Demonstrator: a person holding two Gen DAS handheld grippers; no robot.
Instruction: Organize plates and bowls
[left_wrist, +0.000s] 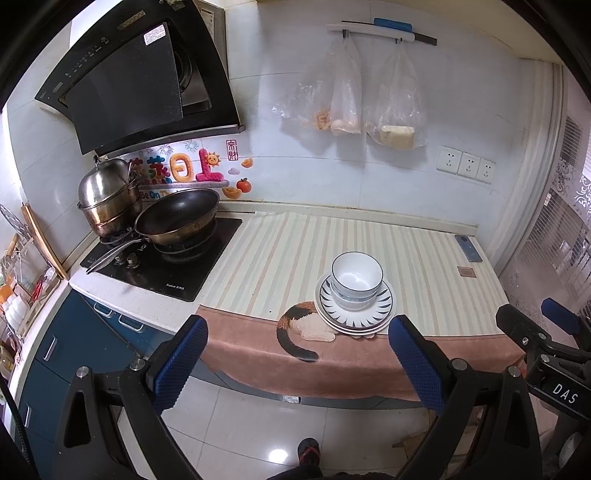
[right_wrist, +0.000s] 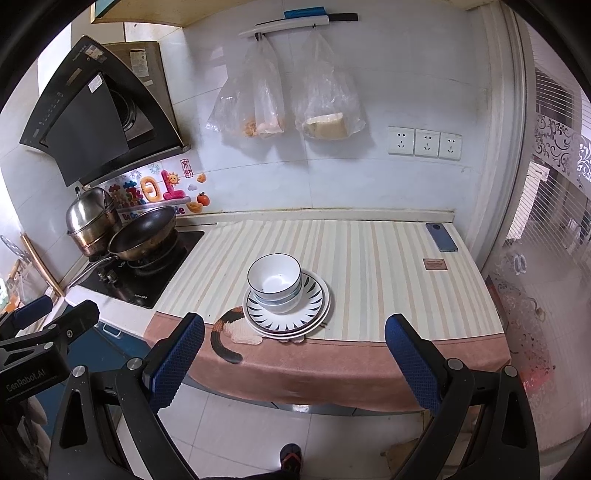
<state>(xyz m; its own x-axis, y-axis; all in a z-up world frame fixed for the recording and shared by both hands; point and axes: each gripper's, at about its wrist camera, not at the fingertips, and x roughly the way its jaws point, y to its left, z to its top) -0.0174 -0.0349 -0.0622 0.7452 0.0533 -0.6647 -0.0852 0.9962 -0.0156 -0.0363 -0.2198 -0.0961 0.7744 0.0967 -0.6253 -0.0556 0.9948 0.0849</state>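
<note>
A striped cloth (right_wrist: 369, 266) is covering the kitchen counter, its pink border hanging over the front edge, with a stove (right_wrist: 144, 273) and pans sitting off to the left. The bowls (right_wrist: 275, 282) are nesting on the stacked plates (right_wrist: 291, 314), and that pile is resting right at the counter's front edge. The left gripper (left_wrist: 299, 358) and right gripper (right_wrist: 295, 354) are both gaping wide, holding nothing, hanging well back from the counter over the floor. Any snag on the draped cloth is likely dragging the pile off; a bump is probably tipping the off-centre bowls
</note>
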